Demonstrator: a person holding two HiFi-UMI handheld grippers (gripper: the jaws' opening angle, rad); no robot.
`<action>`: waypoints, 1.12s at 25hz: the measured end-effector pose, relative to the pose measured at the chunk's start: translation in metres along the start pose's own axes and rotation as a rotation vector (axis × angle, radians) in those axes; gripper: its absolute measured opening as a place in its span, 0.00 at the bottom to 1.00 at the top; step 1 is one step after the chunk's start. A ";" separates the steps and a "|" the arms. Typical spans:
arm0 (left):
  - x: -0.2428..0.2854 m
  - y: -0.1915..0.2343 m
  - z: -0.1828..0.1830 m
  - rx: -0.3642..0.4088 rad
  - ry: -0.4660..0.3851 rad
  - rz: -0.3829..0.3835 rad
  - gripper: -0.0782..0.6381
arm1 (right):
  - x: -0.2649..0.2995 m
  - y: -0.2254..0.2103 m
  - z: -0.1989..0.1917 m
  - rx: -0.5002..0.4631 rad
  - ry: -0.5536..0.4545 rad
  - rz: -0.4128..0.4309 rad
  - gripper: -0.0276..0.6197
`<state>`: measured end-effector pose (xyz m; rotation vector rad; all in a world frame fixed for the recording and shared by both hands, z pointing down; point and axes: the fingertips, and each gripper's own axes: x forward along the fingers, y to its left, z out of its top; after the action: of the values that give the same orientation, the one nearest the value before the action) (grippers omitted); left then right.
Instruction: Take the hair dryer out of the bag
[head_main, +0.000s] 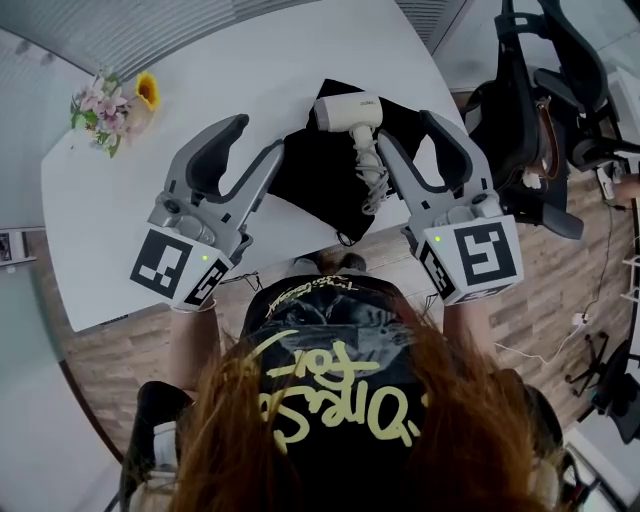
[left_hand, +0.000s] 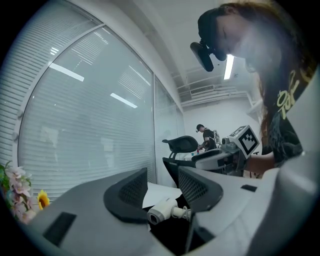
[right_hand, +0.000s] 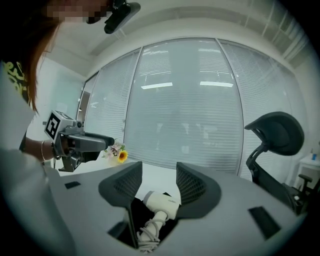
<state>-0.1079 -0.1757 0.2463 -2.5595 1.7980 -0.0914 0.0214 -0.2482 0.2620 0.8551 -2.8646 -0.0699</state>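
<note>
Hair dryer: we see the white hair dryer (head_main: 348, 110) lying on its side at upper centre of the head view, on top of the flat black bag (head_main: 310, 175) and not inside it, as far as we can tell.
Cord: its cord (head_main: 371, 172) sits bundled just below the body, also on the black cloth.
Bag: spread flat on the white table (head_main: 200, 80), centre of the frame, between the two grippers.
Left gripper: the left gripper (head_main: 258, 135) is at centre left, jaws apart with nothing between the pads. Its own view shows the dryer below and beyond the jaws, well apart from them.
Right gripper: the right gripper (head_main: 408, 130) is at centre right, jaws spread wide and empty. In its view the dryer shows low in the gap, on the table beyond and untouched.
Why held so: we judge that both tools are held off the table, pointing roughly level, because nothing is left to grip. With the dryer free of the bag, the job looks done or nearly so.
Surroundings: a small bunch of flowers (head_main: 112, 105) sits at upper left of the table, and an office chair (head_main: 540, 100) stands at upper right.
</note>
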 end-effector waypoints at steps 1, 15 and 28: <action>0.000 -0.001 0.002 -0.002 -0.008 -0.002 0.37 | -0.001 0.000 0.002 -0.010 -0.009 -0.005 0.37; 0.006 -0.005 0.008 0.015 -0.046 0.009 0.20 | -0.004 0.001 0.011 -0.002 -0.057 0.002 0.20; 0.008 -0.008 0.008 0.007 -0.063 -0.007 0.10 | -0.002 0.004 0.010 0.009 -0.064 -0.006 0.06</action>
<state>-0.0972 -0.1808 0.2385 -2.5335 1.7644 -0.0164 0.0196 -0.2435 0.2526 0.8789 -2.9240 -0.0874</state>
